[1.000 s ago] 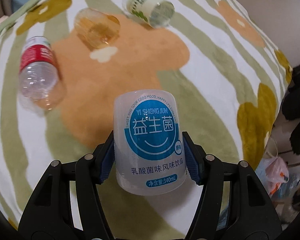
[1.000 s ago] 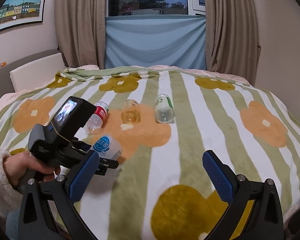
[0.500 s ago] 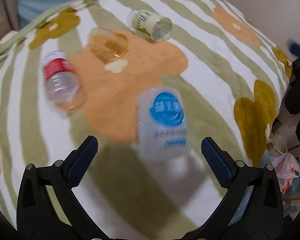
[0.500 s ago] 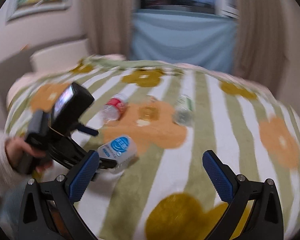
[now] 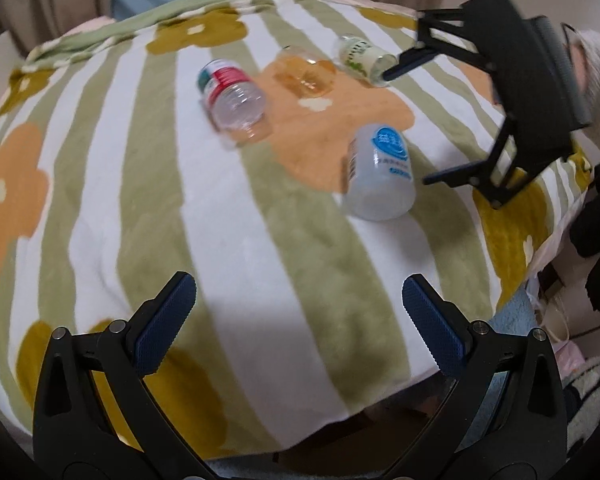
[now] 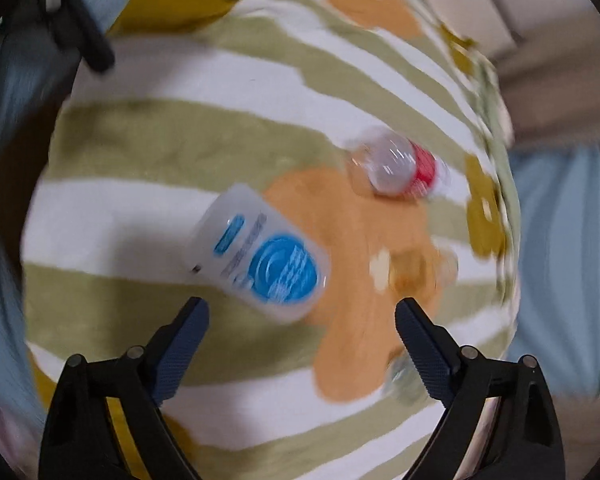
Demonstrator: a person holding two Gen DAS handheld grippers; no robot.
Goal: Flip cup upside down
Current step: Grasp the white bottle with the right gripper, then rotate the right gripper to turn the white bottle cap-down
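The white cup [image 5: 380, 172] with a round blue label rests on the striped flower blanket [image 5: 220, 220], free of both grippers. It leans away from me; whether it stands or lies I cannot tell. My left gripper [image 5: 298, 292] is open and empty, well short of the cup. My right gripper [image 5: 406, 128] hangs open just to the cup's right. In the blurred right wrist view the white cup [image 6: 260, 256] sits just ahead of the open right gripper [image 6: 300, 308], and the left gripper [image 6: 162, 16] shows at the top left.
A clear cup with a red label [image 5: 232, 108], an amber cup [image 5: 304, 76] and a green-labelled cup [image 5: 360, 58] lie farther back. The bed edge drops off on the right, beside dark clothing [image 5: 596, 240]. A fuzzy white sleeve [image 5: 596, 80] holds the right gripper.
My left gripper opened, let go of the white cup and pulled back toward the bed's near edge. The right gripper swung in over the blanket to the cup's right side.
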